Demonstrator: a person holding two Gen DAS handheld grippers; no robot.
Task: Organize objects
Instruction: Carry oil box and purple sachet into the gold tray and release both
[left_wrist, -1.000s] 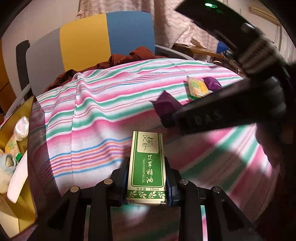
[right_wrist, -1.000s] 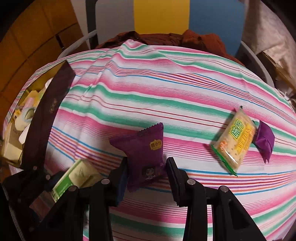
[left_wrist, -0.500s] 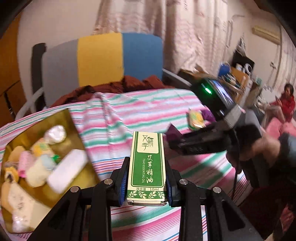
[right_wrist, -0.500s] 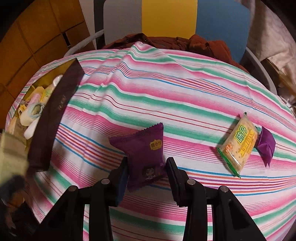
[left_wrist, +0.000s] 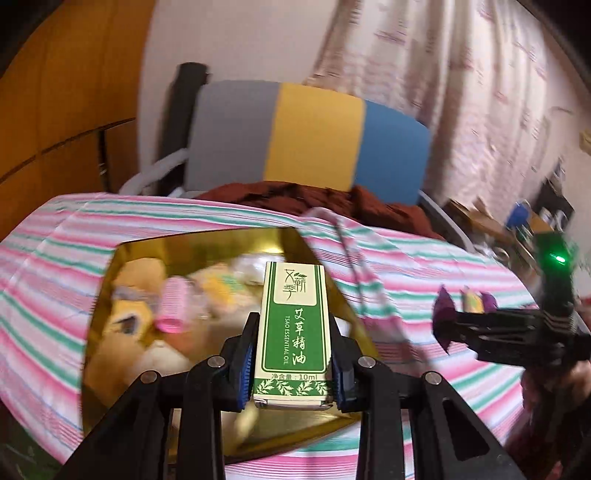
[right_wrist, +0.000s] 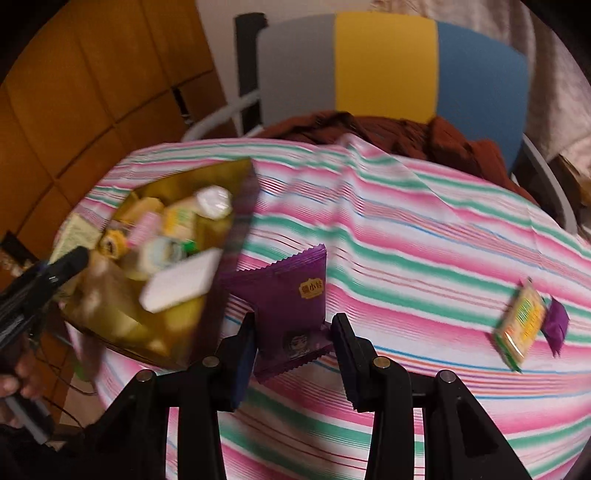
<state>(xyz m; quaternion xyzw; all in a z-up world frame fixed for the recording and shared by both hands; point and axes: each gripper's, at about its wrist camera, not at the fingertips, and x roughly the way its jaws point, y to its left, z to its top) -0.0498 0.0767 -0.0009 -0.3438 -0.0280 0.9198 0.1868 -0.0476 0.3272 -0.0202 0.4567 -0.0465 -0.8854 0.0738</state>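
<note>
My left gripper (left_wrist: 293, 354) is shut on a green and cream essential oil carton (left_wrist: 293, 332). It holds the carton upright above the open gold box (left_wrist: 207, 236), which is full of several small toiletries and snacks. My right gripper (right_wrist: 295, 332) is shut on a purple snack packet (right_wrist: 288, 299) just right of the gold box's dark side wall (right_wrist: 232, 240). In the left wrist view, the right gripper (left_wrist: 448, 325) reaches in from the right with the purple packet (left_wrist: 441, 306) at its tip. The left gripper (right_wrist: 70, 264) shows blurred over the box's near-left corner.
A yellow cracker packet (right_wrist: 521, 325) and a small purple wrapped sweet (right_wrist: 556, 321) lie at the right of the striped tablecloth (right_wrist: 406, 229). Behind the table stands a grey, yellow and blue chair (right_wrist: 384, 62) with a brown cloth (right_wrist: 406, 133) on it. Orange panelling lines the left wall.
Both grippers have swung left. The left one has carried the carton from the bare cloth to above the gold box. The right one has brought the purple packet up beside the box.
</note>
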